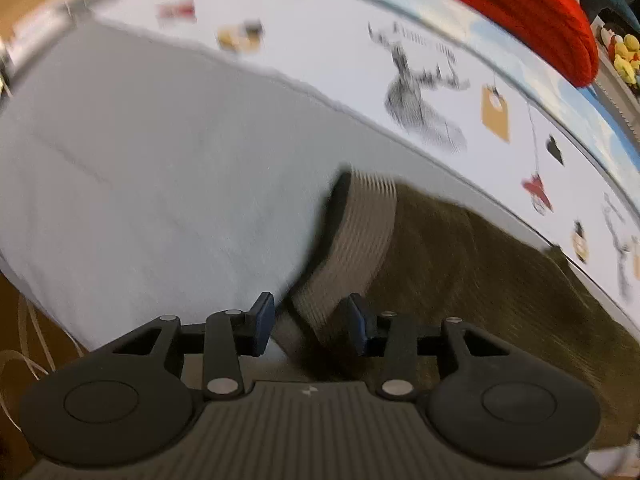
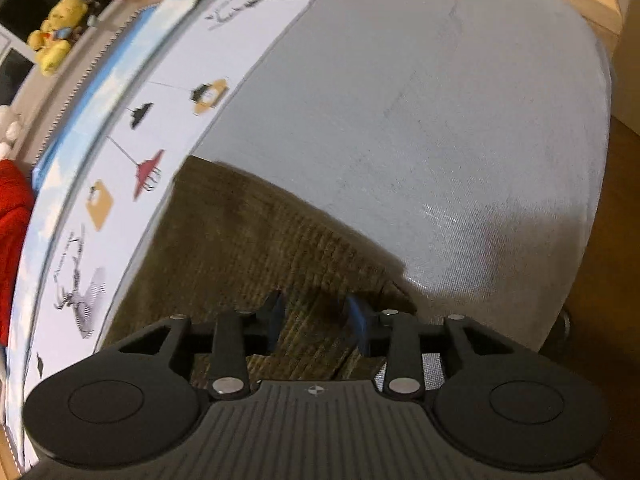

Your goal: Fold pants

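Observation:
Olive-brown corduroy pants (image 1: 460, 260) lie on a pale grey sheet (image 1: 160, 160). Their ribbed beige band (image 1: 360, 232) runs toward the camera. My left gripper (image 1: 310, 320) points down at the near end of that band. Its jaws stand apart, the band lies between the blue pads, and neither pad visibly presses on it. In the right wrist view the pants (image 2: 240, 240) fill the lower middle. My right gripper (image 2: 316, 316) hangs over their near edge with its jaws apart. Corduroy shows between the pads and is not pinched.
A white cloth printed with deer and tags (image 1: 360, 40) borders the grey sheet (image 2: 440, 120) along the far side. Beyond it lie a red knitted item (image 1: 520, 8) and yellow plush toys (image 2: 56, 28). Wooden floor (image 2: 600, 280) shows past the sheet's edge.

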Demonstrator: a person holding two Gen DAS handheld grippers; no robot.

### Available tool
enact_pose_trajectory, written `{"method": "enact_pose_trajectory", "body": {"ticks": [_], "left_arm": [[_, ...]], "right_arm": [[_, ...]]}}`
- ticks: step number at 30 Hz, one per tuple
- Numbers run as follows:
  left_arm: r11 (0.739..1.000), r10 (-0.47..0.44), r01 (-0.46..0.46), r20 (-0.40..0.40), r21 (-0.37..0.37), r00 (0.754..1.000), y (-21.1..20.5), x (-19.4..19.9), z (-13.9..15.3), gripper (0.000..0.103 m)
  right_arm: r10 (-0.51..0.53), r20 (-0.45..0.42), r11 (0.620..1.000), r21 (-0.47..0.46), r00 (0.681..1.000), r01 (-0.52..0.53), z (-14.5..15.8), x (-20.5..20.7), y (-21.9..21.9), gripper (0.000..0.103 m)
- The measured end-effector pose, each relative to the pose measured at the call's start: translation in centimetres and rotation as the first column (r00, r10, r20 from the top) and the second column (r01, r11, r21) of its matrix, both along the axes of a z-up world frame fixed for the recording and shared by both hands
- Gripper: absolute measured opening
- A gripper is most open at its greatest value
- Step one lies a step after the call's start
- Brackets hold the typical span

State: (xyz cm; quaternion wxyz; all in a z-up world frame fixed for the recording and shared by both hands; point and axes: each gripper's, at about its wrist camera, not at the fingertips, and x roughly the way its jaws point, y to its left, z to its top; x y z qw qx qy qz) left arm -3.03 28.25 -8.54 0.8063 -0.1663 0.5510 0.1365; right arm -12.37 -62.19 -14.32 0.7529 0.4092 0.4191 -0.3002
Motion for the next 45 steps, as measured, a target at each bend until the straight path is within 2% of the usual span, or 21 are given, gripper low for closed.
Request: {"method": "enact_pose_trajectory", "body": {"ticks": [2,6,10,14,16,18,19,20,21,22,23,25,29,34,36,38,40,41,42,44,45], "left_arm": [[0.997,-0.028,0.025,0.037,0.078,0.999,-0.7,0.2,0.9,0.045],[0.978,-0.172,0.155,0.125,0.136,0.977,-3.6,0.9,2.3,0.045],[0.929,-0.358,0.337,0.135,0.156,0.924,-7.4,1.7,2.2,0.045],[0.855,-0.511,0.496,0.084,0.151,0.856,-10.7,2.1,0.9,0.045],[0.811,-0.577,0.572,0.002,0.126,0.817,-12.0,2.1,-0.8,0.047],[0.780,-0.596,0.622,-0.216,0.074,0.773,-12.5,2.0,-4.5,0.049],[0.743,-0.612,0.665,-0.320,0.083,0.723,-12.9,1.5,-6.2,0.049],[0.696,-0.631,0.710,-0.380,0.106,0.676,-13.6,1.0,-7.2,0.049],[0.679,-0.640,0.725,-0.389,0.119,0.663,-14.0,0.8,-7.4,0.048],[0.668,-0.645,0.732,-0.388,0.131,0.658,-14.2,0.7,-7.3,0.048],[0.665,-0.649,0.734,-0.379,0.138,0.660,-14.3,0.6,-7.1,0.048],[0.668,-0.664,0.730,-0.328,0.143,0.672,-14.4,0.4,-6.0,0.048],[0.706,-0.689,0.704,-0.147,0.084,0.709,-14.4,0.3,-2.8,0.048],[0.715,-0.698,0.693,0.051,0.094,0.714,-14.6,0.7,0.1,0.048],[0.713,-0.697,0.690,0.023,0.123,0.716,-14.7,1.3,-0.5,0.048],[0.688,-0.705,0.707,-0.080,0.163,0.704,-14.9,1.7,-2.4,0.049],[0.626,-0.701,0.752,-0.272,0.206,0.659,-15.0,1.6,-5.6,0.053],[0.602,-0.705,0.771,-0.317,0.205,0.635,-14.8,1.2,-6.5,0.060],[0.589,-0.713,0.782,-0.323,0.204,0.622,-14.7,0.9,-6.7,0.060],[0.611,-0.706,0.768,-0.305,0.193,0.639,-14.1,1.1,-6.4,0.060],[0.619,-0.704,0.763,-0.299,0.187,0.645,-13.8,1.0,-6.3,0.060]], "right_arm": [[0.002,-0.020,1.000,-0.010,1.000,-0.002,-0.3,0.1,-0.1,0.037],[0.011,-0.047,0.999,-0.038,0.999,-0.013,-0.8,0.8,-0.1,0.034],[-0.026,-0.041,0.999,-0.047,0.999,0.024,-0.3,1.2,-0.1,0.034],[-0.035,-0.045,0.988,-0.151,0.998,0.028,1.3,1.1,0.2,0.036],[-0.002,-0.093,0.979,-0.205,0.996,-0.017,1.1,1.7,0.3,0.039],[0.040,-0.150,0.977,-0.203,0.988,-0.070,0.0,2.1,0.2,0.039],[0.054,-0.168,0.977,-0.194,0.984,-0.086,-0.5,2.2,0.2,0.038],[0.066,-0.175,0.976,-0.194,0.982,-0.101,-0.7,2.4,0.3,0.035],[0.079,-0.174,0.971,-0.209,0.982,-0.116,-0.6,2.4,0.3,0.020],[0.083,-0.175,0.965,-0.231,0.981,-0.123,-0.2,2.4,0.4,0.008],[0.077,-0.174,0.962,-0.247,0.982,-0.119,0.2,2.3,0.5,0.007],[0.053,-0.159,0.965,-0.247,0.986,-0.092,0.8,1.9,0.3,0.007],[0.016,-0.210,0.973,-0.224,0.978,-0.064,0.2,1.7,0.0,0.006],[0.007,-0.246,0.959,-0.274,0.969,-0.076,0.7,2.7,0.8,0.012],[-0.048,-0.213,0.938,-0.345,0.976,-0.029,2.2,2.8,1.4,0.017],[-0.063,-0.149,0.908,-0.419,0.987,-0.006,4.0,3.4,2.3,0.019],[-0.017,-0.070,0.885,-0.466,0.997,-0.017,5.7,4.5,4.0,0.019],[0.029,-0.031,0.879,-0.475,0.999,-0.041,6.3,5.3,5.1,0.019],[0.096,0.007,0.873,-0.481,0.995,-0.080,6.8,6.4,6.4,0.019],[0.239,0.059,0.848,-0.499,0.969,-0.179,7.5,9.0,9.4,0.018],[0.321,0.085,0.830,-0.504,0.943,-0.237,7.7,10.4,11.2,0.008]]}}
